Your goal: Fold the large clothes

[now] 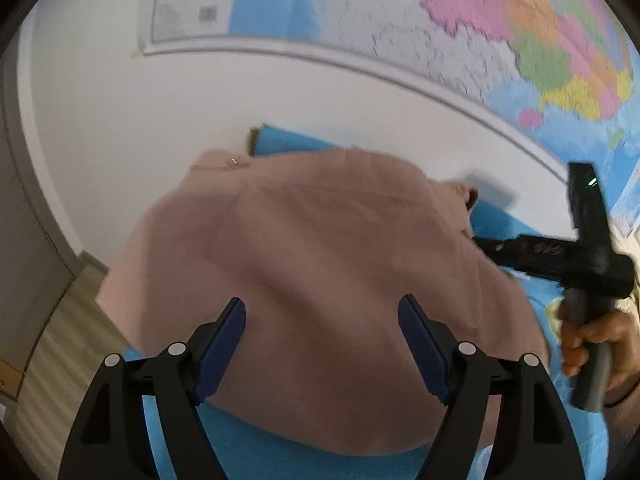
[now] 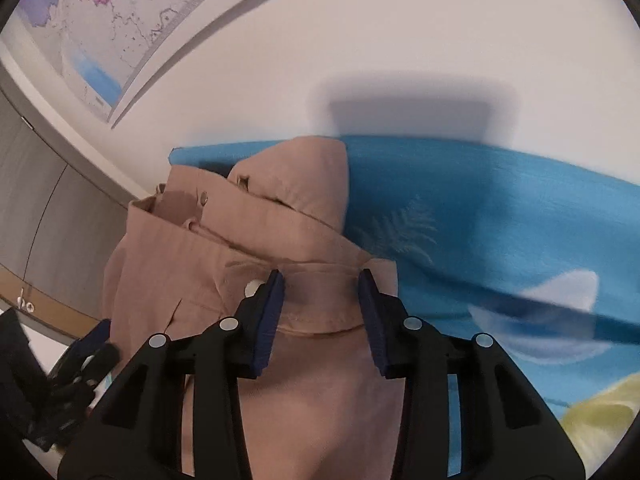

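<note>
A wall map (image 1: 460, 28) hung above the blue cloth (image 2: 500, 216), on which the pink coat (image 1: 304, 248) lay bunched, the left gripper (image 1: 322, 344) hovering spread over it and the right gripper (image 2: 322, 312) seemingly unclenched astride its collar.

garment (image 1: 320, 248): soft woven cloth, dusty pink-tan, matt, with small shiny metal-looking snaps (image 2: 204, 199)
sheet (image 2: 500, 216): bright blue printed cloth, looked smooth and matt
left gripper (image 1: 322, 344): black plastic, kinda satin, with silvery pin heads; pads (image 1: 420, 344) were dark blue and looked rubbery
right gripper (image 2: 322, 312): same black plastic and blue pads
map (image 1: 440, 20): paper, slight sheen
wall (image 1: 140, 120): plain white, smooth, matt
floor (image 1: 60, 340): pale wood-look planks
</note>
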A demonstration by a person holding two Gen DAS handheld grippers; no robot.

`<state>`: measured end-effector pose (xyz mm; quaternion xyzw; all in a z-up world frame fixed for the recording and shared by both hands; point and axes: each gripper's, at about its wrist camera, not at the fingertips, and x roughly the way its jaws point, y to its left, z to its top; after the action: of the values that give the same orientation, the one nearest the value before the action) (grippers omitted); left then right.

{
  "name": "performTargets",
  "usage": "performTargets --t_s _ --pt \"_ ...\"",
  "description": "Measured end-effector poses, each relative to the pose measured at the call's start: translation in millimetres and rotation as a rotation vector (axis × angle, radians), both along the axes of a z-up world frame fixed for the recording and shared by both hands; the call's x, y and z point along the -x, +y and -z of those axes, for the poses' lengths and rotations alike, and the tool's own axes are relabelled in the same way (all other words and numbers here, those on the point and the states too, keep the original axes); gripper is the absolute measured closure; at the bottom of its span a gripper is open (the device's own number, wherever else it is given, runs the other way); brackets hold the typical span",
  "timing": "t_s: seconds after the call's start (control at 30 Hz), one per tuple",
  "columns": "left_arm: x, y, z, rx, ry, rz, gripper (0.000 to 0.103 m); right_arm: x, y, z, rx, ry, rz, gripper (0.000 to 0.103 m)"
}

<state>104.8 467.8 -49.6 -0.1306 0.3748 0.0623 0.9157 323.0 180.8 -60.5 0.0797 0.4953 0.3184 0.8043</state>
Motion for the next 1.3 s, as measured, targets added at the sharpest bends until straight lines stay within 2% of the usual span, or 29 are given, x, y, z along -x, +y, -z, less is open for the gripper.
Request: performTargets --t_s 0.03,0.07,0.1,0.23,0.27,0.33,0.4,0.5,0.6,0.73,0.8,0.97,1.07,1.13,1.3 --pt "0.5 -2.4 1.9 -0.003 -0.001 0.003 0.027 3.1 -5.8 -6.5 -0.021 -0.006 0.017 0.063" --pt "2.3 -4.7 2.6 -0.004 -0.003 0.009 0.027 5.0 -5.0 -13.9 -0.038 -0.024 0.019 0.051" --pt "5.3 -7.2 1.7 -0.002 -0.008 0.016 0.027 11.8 -11.8 -20.2 -0.053 -0.051 0.011 0.046" --pt "15.5 -16.4 -5.0 -0.022 -0.026 0.026 0.027 50.4 -14.3 -43.8 -0.068 -0.168 -0.070 0.043" --pt "18.9 -21.2 -6.8 -0.036 -0.026 0.025 0.026 57.2 -15.1 -45.9 -0.070 -0.191 -0.085 0.038" --pt "25.7 -30.1 -8.9 -0.055 -0.029 0.023 0.021 80.6 -14.1 -48.4 -0.047 -0.266 -0.117 0.037" --pt "27.9 -38.4 -7.6 -0.078 -0.031 0.023 0.020 98.0 -17.7 -45.3 -0.027 -0.319 -0.136 0.034" --pt "28.2 -53.5 0.2 -0.102 -0.004 0.041 0.019 115.5 -10.5 -31.6 0.005 -0.325 -0.176 0.035" --pt "20.6 -57.3 11.2 -0.133 0.037 0.028 0.019 115.3 -2.3 -6.5 0.094 -0.280 -0.196 0.038" --pt "28.2 -62.8 9.7 -0.141 0.038 0.014 0.019 122.2 -14.6 -6.4 0.062 -0.286 -0.177 0.037" --pt "37.1 -67.3 4.3 -0.146 0.023 0.004 0.010 124.2 -16.4 -11.6 0.044 -0.296 -0.176 0.035" --pt "57.1 -81.3 -7.8 -0.213 -0.027 -0.041 0.007 145.7 -19.7 -16.4 0.023 -0.327 -0.162 0.024" --pt "68.3 -89.0 -14.0 -0.238 -0.047 -0.058 0.007 154.7 -20.3 -18.0 0.012 -0.321 -0.165 0.023" --pt "74.1 -94.3 -17.3 -0.268 -0.062 -0.068 0.007 161.5 -25.7 -21.6 0.007 -0.337 -0.167 0.017" --pt "88.8 -102.1 -22.9 -0.278 -0.074 -0.093 0.007 180.0 -35.2 -31.3 0.007 -0.386 -0.156 0.006"
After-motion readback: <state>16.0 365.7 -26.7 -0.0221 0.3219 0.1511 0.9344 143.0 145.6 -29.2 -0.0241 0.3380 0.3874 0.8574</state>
